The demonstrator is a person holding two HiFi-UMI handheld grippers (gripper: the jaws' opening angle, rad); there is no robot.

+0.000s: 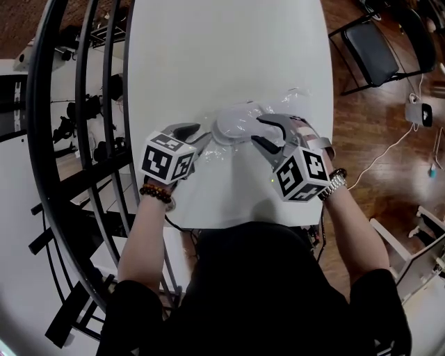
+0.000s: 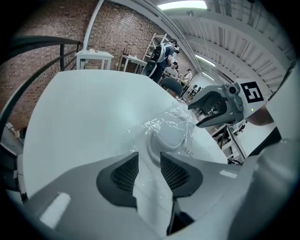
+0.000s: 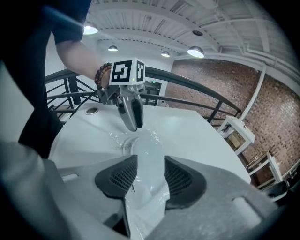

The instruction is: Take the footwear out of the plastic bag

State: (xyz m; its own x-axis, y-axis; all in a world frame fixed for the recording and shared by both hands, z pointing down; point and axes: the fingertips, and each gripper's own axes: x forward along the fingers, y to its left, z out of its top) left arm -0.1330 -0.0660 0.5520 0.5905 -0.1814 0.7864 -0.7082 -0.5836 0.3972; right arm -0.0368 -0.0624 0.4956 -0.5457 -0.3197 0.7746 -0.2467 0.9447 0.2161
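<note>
Bag (image 1: 295,97) with shoe (image 1: 236,125) lies mid-table (image 1: 229,49), far half bare. Left gripper (image 1: 198,135) and right gripper (image 1: 259,132) flank it, jaws spread, film between.

We see a white table (image 1: 229,55) on a wooden floor (image 1: 379,132), a black folding chair (image 1: 379,45) at the far right and a black railing (image 1: 62,139) curving along the left. A brick wall (image 2: 56,28) stands beyond, under ceiling lights (image 2: 183,4).
</note>
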